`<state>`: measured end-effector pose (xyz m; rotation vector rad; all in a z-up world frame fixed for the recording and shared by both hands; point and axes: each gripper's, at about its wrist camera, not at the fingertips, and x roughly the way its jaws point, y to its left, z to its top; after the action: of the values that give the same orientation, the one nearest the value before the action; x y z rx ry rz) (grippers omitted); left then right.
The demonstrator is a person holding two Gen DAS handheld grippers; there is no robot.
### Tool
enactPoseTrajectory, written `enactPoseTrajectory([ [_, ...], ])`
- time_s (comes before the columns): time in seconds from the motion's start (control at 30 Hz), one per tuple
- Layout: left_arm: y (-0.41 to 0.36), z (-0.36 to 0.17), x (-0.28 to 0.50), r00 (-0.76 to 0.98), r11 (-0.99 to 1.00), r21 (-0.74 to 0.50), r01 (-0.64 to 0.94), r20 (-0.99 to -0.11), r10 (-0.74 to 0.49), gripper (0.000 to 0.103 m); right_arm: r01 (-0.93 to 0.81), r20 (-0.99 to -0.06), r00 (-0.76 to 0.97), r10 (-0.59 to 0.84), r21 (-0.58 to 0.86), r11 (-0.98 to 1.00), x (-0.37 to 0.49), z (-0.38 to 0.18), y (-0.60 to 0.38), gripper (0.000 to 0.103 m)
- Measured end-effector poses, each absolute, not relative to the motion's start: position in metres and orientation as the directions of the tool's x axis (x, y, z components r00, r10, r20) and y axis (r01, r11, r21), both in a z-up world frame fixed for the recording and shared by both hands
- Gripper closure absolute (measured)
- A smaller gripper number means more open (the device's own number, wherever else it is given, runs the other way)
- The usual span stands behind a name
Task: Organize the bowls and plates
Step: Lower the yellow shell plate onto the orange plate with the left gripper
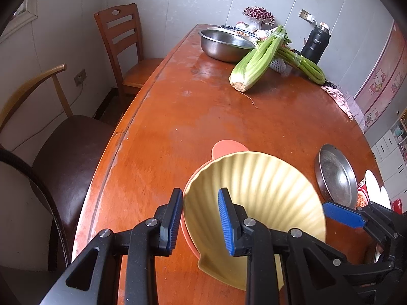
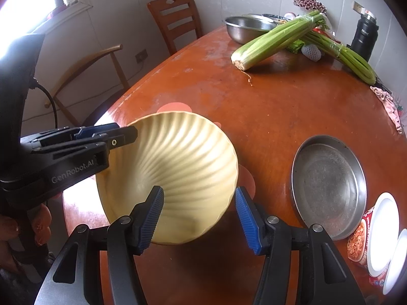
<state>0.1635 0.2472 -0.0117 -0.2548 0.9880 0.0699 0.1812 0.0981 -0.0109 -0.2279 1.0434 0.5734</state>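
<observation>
A ribbed yellow bowl [image 1: 267,190] [image 2: 183,162] is tilted, its mouth toward the cameras, over a salmon-orange plate [image 1: 229,146] [image 2: 174,107] on the wooden table [image 1: 178,117]. My left gripper [image 1: 201,218] [image 2: 132,133] is shut on the bowl's left rim, one pad outside and one inside. My right gripper [image 2: 199,218] is open and straddles the bowl's near-right rim, its pads apart from the wall. One of its blue fingers [image 1: 340,214] shows beside the bowl. A shallow steel plate [image 1: 335,175] [image 2: 328,185] lies to the right.
At the far end are a steel mixing bowl [image 1: 223,45], celery bunches [image 1: 254,61] and a black flask [image 1: 315,43]. A noodle cup [image 2: 361,239] and white lids [image 2: 384,231] sit at the right edge. Two chairs [image 1: 122,38] stand left of the table.
</observation>
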Motion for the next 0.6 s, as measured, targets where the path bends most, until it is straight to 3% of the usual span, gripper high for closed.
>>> enactPoseTrajectory([
  [0.6,0.238,0.004,0.156,0.569,0.974,-0.138,-0.178,-0.822,-0.012,0.067,-0.53,-0.827,0.419,0.374,0.112,0.841,0.174,0.014,0.08,0.043],
])
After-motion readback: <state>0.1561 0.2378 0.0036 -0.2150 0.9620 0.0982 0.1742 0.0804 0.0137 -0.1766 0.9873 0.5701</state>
